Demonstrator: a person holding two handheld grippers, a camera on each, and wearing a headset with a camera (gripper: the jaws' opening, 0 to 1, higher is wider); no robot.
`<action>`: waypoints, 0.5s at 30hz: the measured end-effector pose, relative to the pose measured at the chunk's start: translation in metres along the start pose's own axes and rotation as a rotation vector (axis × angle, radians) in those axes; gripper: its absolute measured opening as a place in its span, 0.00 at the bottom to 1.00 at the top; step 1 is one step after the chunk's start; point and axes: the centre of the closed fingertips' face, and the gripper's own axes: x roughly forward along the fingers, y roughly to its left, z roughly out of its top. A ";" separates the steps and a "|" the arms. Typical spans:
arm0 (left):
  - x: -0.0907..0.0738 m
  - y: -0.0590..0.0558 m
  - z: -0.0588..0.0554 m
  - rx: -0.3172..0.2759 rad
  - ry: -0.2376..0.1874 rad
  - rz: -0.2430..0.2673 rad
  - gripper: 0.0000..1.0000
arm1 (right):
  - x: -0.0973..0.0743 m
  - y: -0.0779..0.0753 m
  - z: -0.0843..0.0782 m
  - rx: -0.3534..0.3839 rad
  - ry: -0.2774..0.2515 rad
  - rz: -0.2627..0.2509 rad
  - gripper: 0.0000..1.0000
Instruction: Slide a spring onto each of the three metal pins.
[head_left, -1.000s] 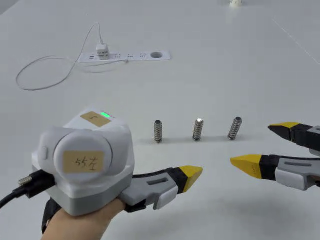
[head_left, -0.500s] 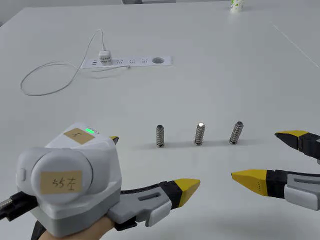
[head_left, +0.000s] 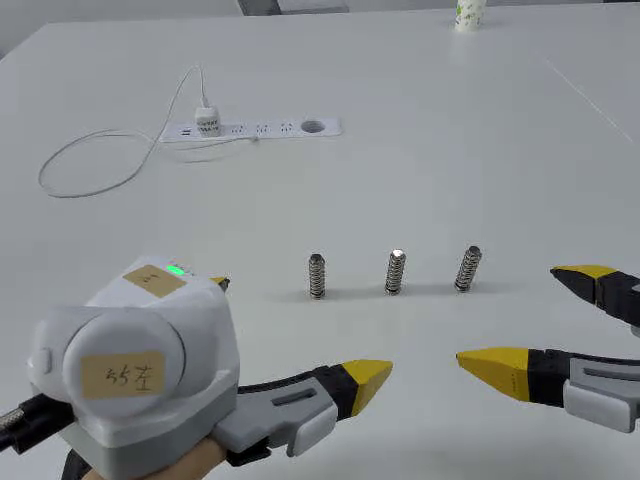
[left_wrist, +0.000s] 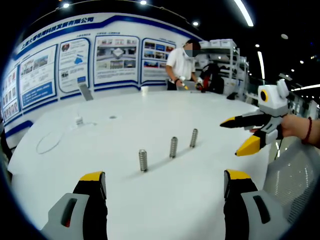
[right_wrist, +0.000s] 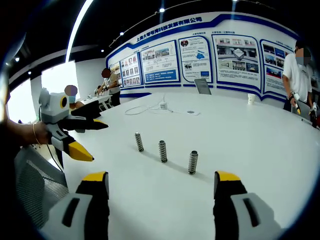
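Left gripper (head_left: 295, 328) and right gripper (head_left: 520, 314) eased back; springs (head_left: 396, 272) stand upright, rightmost leaning.

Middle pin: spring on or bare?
On. A spring coils around the middle pin from its base to just under its shiny tip.

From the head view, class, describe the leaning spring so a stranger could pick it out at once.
On the white table, nearer you than the power strip, three springs stand in a row. Take the right-end spring, nearest the right gripper. It alone leans; the middle spring and left spring stand upright.
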 end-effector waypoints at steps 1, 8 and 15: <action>0.000 0.000 0.000 -0.004 0.000 0.000 1.00 | 0.000 -0.001 0.000 0.001 -0.001 -0.002 0.88; 0.000 0.003 0.001 -0.023 -0.007 0.010 0.99 | 0.000 -0.001 -0.003 0.033 -0.016 0.002 0.87; 0.000 0.006 -0.001 -0.030 -0.007 0.019 0.99 | 0.000 0.001 0.000 0.049 -0.034 0.008 0.87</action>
